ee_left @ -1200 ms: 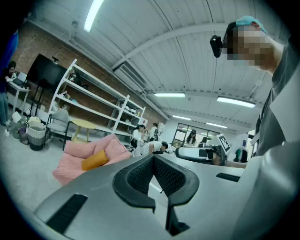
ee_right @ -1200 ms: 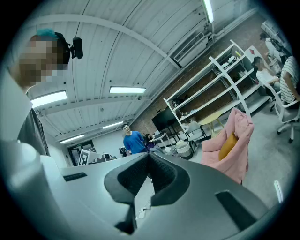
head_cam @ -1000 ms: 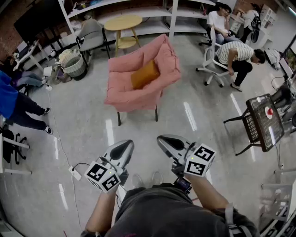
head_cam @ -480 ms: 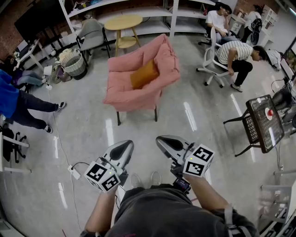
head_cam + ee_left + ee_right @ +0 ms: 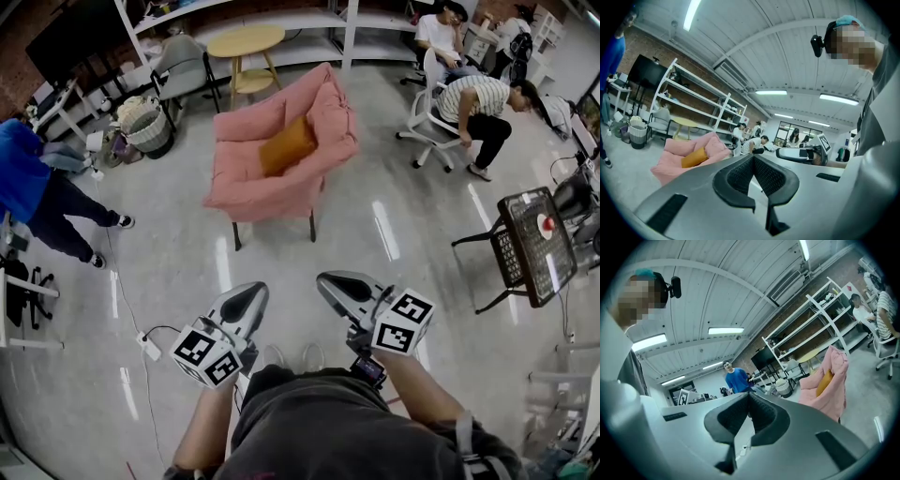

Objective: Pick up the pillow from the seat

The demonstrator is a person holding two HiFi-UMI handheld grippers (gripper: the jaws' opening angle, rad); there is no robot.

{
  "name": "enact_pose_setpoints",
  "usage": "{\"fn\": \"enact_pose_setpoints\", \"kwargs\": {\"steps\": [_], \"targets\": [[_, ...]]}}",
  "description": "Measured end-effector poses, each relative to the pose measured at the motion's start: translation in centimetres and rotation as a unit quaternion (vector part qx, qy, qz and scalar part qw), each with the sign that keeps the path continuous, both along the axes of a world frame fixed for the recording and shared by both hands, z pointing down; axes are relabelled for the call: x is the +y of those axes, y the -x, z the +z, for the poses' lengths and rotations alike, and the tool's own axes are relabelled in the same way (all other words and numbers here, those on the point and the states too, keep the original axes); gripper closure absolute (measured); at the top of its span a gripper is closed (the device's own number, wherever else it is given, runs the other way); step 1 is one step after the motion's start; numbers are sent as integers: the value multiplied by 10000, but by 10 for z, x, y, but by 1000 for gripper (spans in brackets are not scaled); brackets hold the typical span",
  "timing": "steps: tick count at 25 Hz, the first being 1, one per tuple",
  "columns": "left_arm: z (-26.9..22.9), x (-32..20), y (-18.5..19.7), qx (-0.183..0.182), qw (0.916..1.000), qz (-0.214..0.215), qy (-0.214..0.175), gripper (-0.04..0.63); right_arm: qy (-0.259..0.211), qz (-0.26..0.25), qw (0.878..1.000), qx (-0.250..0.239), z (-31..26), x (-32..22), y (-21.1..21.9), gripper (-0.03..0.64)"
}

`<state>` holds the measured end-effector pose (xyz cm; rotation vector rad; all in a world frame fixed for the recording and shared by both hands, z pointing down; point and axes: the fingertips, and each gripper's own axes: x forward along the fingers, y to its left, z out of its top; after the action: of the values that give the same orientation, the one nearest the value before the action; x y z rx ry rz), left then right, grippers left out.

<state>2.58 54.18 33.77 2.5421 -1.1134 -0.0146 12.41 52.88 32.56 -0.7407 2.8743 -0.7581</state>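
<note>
While the pink armchair (image 5: 251,190) stands out on the glossy grey floor (image 5: 169,272), the orange pillow (image 5: 287,145) leans on its seat against the backrest. Well short of it, the left gripper (image 5: 247,300) and right gripper (image 5: 331,286) are side by side, both with jaws pressed together and empty.

The armchair (image 5: 281,164) is soft pink, and the pillow (image 5: 287,145) on its seat is mustard orange. Behind the armchair, the round table (image 5: 246,42) is pale yellow wood and the shelves (image 5: 349,23) are white. Left of the armchair, the basket (image 5: 148,129) is cream and a person's top (image 5: 21,178) is bright blue. Right of the armchair, another person's shirt (image 5: 472,97) has black and white stripes. The floor (image 5: 375,244) around the armchair is glossy grey. The left gripper (image 5: 251,294) and right gripper (image 5: 328,283) are silver with black pads, and their cubes (image 5: 403,323) carry black-and-white square markers.
</note>
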Motion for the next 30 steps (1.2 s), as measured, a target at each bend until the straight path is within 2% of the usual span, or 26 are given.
{"fn": "enact_pose_setpoints", "kwargs": {"steps": [17,30], "targets": [[15,-68,18,111,9999,-19,11,586,51,54,9999,150,11,-62,11,603],[30,-181,81,156,9995,195,185,586,149,237,9993,256,26,-171,77,602]]}}
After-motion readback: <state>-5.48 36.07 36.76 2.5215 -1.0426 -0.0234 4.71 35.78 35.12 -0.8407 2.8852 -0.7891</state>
